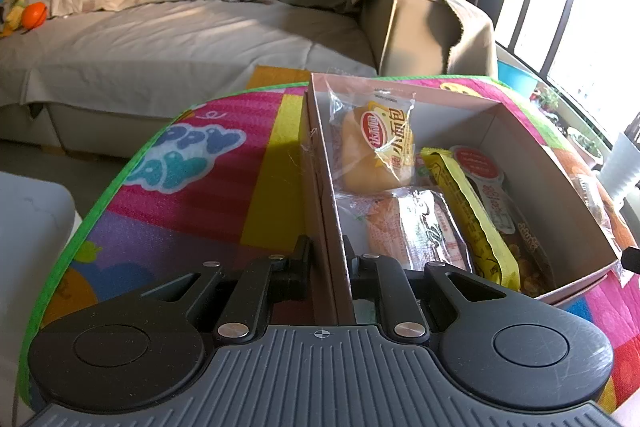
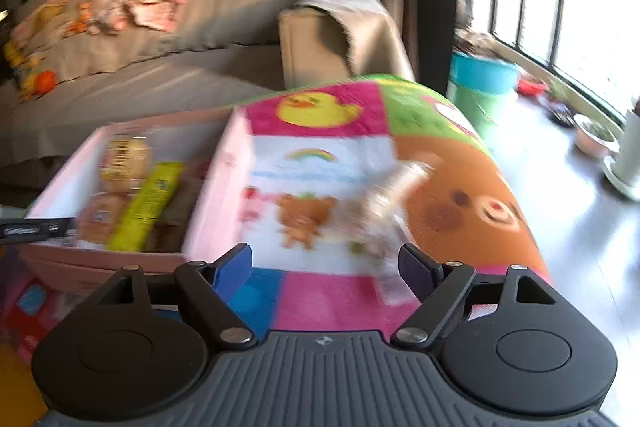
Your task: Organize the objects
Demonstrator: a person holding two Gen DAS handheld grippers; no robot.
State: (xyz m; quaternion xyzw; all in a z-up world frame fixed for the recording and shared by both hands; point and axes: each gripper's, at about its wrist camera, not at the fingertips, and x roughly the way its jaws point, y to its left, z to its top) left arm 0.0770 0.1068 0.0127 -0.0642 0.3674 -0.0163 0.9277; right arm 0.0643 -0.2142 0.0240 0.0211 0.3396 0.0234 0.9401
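A pink cardboard box [image 1: 320, 131] lies on a colourful play mat [image 1: 200, 195]. My left gripper [image 1: 326, 255] is shut on the box's near left wall, one finger on each side of it. Inside the box are a bread roll packet [image 1: 376, 143], a yellow packet [image 1: 468, 211] and an orange-and-white packet [image 1: 412, 227]. In the right wrist view, which is blurred, the box [image 2: 216, 187] sits to the left. My right gripper [image 2: 326, 263] stands open over the mat [image 2: 320, 299] with nothing between its fingers. A clear-wrapped packet [image 2: 384, 211] lies on the mat just ahead and right of it.
A grey sofa [image 1: 180, 39] with scattered clothes and toys runs behind the mat. A blue and green bucket [image 2: 482, 83] stands by the sofa's arm. Plant pots [image 2: 592, 139] line the window on the right, above bare floor [image 2: 580, 247].
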